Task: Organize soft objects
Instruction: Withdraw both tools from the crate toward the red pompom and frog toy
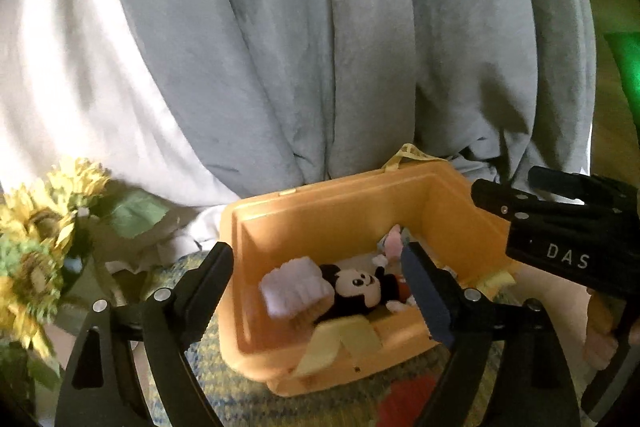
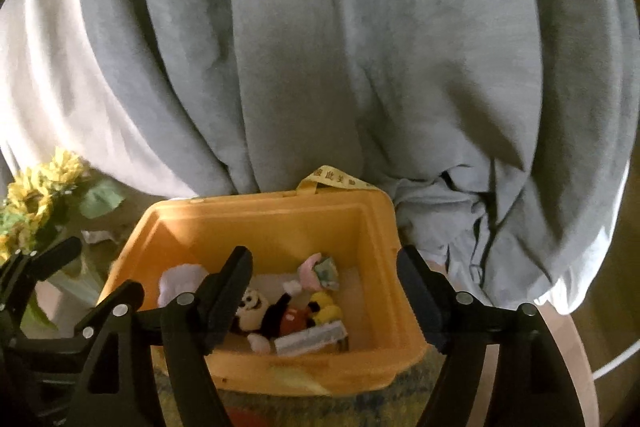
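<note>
Trouble would most likely come from the big grey-blue draped fabric [image 2: 320, 67] hanging just behind the open orange plastic bin [image 2: 280, 227]: a hand lifting away carelessly could snag a fold or the yellow printed ribbon handle [image 2: 340, 179] at the bin's far rim and tip the bin on the woven mat. The yellow artificial sunflowers [image 1: 36, 219] at the left stand near enough to be knocked by the left gripper [image 1: 316, 287]. Its fingers are spread wide with nothing between them, and the right gripper [image 2: 324, 291] is likewise open and empty, both hovering over the bin's near side. Inside lies a black, red and white mouse plush toy [image 2: 272, 311] on its back, with a pale lilac ribbed soft piece [image 1: 294, 285] touching its head at the left and a small pink-and-green plush [image 2: 320, 269] beyond it. These loose toys could spill if the bin is bumped.
</note>
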`<action>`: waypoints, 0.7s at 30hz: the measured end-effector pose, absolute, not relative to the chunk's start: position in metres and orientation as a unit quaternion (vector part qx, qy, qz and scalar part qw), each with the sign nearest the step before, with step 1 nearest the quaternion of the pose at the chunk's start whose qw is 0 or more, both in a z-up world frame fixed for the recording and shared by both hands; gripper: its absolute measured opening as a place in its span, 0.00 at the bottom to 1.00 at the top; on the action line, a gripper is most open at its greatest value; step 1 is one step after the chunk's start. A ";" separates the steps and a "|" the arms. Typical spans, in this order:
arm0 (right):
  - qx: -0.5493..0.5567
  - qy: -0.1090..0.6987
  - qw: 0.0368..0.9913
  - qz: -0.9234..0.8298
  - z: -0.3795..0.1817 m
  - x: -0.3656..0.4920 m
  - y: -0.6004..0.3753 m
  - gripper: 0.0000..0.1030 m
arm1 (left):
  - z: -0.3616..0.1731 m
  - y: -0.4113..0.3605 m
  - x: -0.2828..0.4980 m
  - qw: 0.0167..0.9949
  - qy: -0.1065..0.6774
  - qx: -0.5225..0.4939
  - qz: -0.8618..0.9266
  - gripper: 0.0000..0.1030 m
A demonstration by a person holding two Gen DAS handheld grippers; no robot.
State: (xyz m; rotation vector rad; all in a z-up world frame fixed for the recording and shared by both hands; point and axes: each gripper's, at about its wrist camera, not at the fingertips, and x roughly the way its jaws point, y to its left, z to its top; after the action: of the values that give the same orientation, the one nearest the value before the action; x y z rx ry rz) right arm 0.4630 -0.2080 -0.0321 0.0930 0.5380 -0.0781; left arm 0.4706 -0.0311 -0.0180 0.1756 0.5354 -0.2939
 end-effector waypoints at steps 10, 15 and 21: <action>0.021 0.227 0.971 -0.076 -0.021 0.392 -0.207 0.78 | -0.013 -0.025 0.411 0.957 0.248 0.079 -0.128 0.85; 0.026 0.215 0.973 -0.083 -0.017 0.358 -0.207 0.78 | -0.008 -0.025 0.383 0.959 0.237 0.083 -0.134 0.85; 0.046 0.204 0.974 -0.083 -0.016 0.324 -0.205 0.80 | 0.000 -0.019 0.349 0.964 0.215 0.090 -0.132 0.85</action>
State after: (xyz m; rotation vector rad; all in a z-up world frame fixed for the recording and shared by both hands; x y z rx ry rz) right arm 0.3239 -0.2054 -0.0158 0.0933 0.4125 -0.1681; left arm 0.3489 -0.0194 -0.0001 0.1818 0.4354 -0.2668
